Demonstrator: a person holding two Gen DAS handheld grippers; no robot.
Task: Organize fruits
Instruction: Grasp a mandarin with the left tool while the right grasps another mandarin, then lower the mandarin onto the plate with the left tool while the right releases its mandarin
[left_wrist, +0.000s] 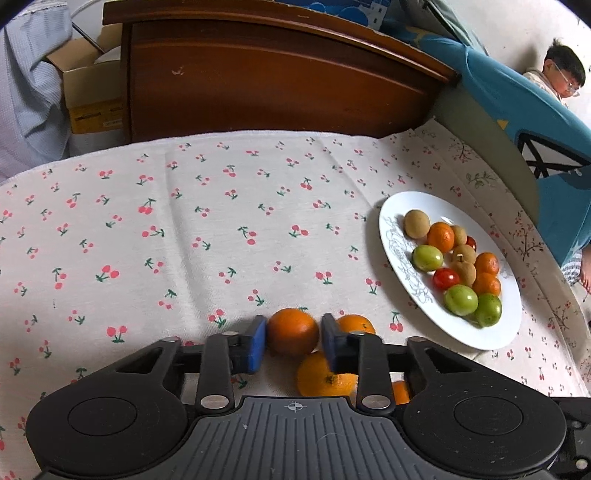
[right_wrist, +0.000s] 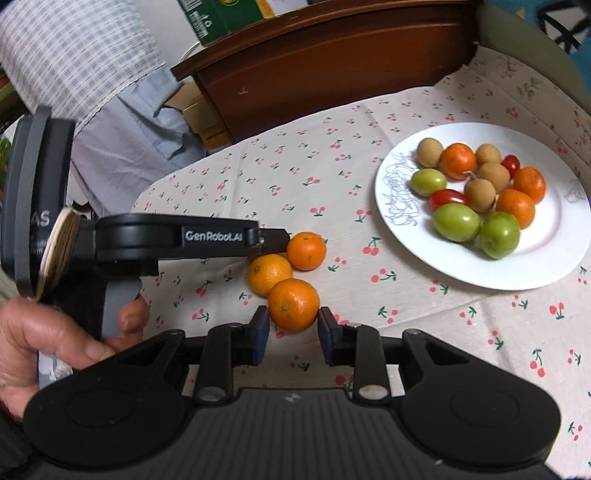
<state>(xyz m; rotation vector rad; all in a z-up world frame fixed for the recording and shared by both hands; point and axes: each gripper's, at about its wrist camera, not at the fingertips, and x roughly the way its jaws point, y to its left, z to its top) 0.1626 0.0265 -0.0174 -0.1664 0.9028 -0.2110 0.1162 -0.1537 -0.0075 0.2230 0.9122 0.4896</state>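
Both units have closed on fruit. The left hand-held gripper (left_wrist: 293, 341) clamps a mandarin (left_wrist: 293, 332) between its blue pads. The right hand-held gripper (right_wrist: 291, 330) clamps another mandarin (right_wrist: 293, 304) at the near edge of the cluster. All the loose mandarins lie on the cherry-print cloth of the worktop (left_wrist: 184, 240), short of the white plate (left_wrist: 399, 273).

Hazards:
- The clustered mandarins touch one another. Lifting either one could set a neighbour (right_wrist: 269, 275) rolling.
- The two units work close together over the cluster and could collide.
- The plate is crowded with green, brown, red and orange fruit, so a careless drop could knock pieces over the rim.

Clearance: open cloth lies left of and beyond the cluster. The wooden headboard (left_wrist: 277, 85) bounds the far side.
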